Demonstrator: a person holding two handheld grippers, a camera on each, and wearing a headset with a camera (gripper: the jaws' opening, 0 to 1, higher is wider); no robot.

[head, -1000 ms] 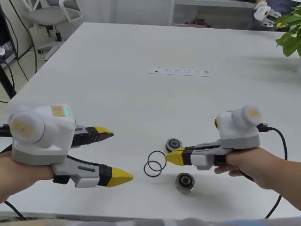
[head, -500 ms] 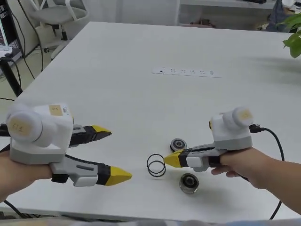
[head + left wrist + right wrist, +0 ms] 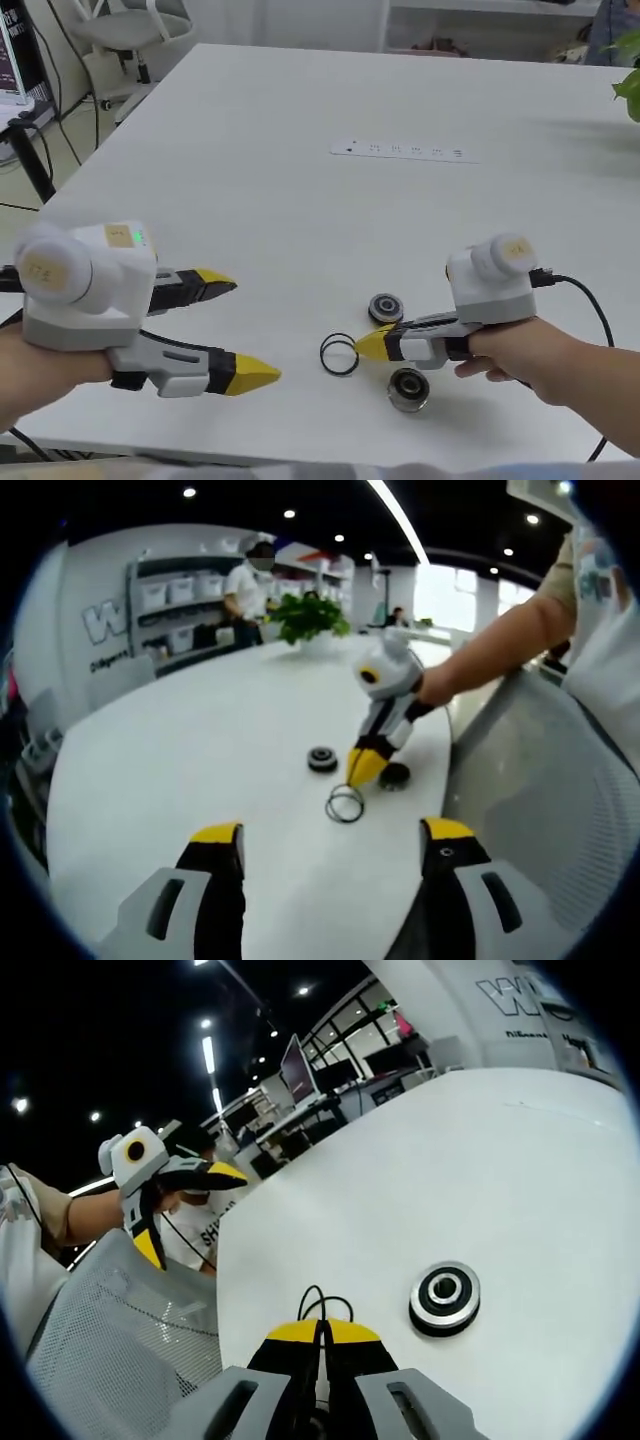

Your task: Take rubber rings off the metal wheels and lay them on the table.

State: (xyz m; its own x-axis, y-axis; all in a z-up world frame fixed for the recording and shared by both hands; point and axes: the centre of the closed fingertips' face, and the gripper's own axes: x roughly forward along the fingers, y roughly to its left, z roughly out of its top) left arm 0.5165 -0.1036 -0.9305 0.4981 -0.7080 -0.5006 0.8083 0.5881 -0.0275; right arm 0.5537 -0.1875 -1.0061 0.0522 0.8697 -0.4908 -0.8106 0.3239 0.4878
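Two black rubber rings (image 3: 339,355) lie overlapping on the white table (image 3: 300,200); they also show as rings (image 3: 344,805) and rings (image 3: 322,1303). Two metal wheels lie nearby, one wheel (image 3: 384,307) behind the rings and another wheel (image 3: 408,388) nearer me. In the right gripper view one wheel (image 3: 445,1298) sits right of the jaws. My right gripper (image 3: 363,346) is shut, its yellow tip touching the rings' right edge; I cannot tell whether it pinches one. My left gripper (image 3: 240,328) hovers open to the left, holding nothing.
A white power strip (image 3: 403,152) lies flat mid-table. An office chair (image 3: 125,30) stands off the far left corner, and a plant (image 3: 628,85) sits at the right edge. A cable (image 3: 590,300) trails from the right gripper. A person (image 3: 248,585) stands behind the table.
The right gripper's tip has slid a little toward the rings, which now overlap more closely. The head camera has shifted. My left gripper has stayed open in place.
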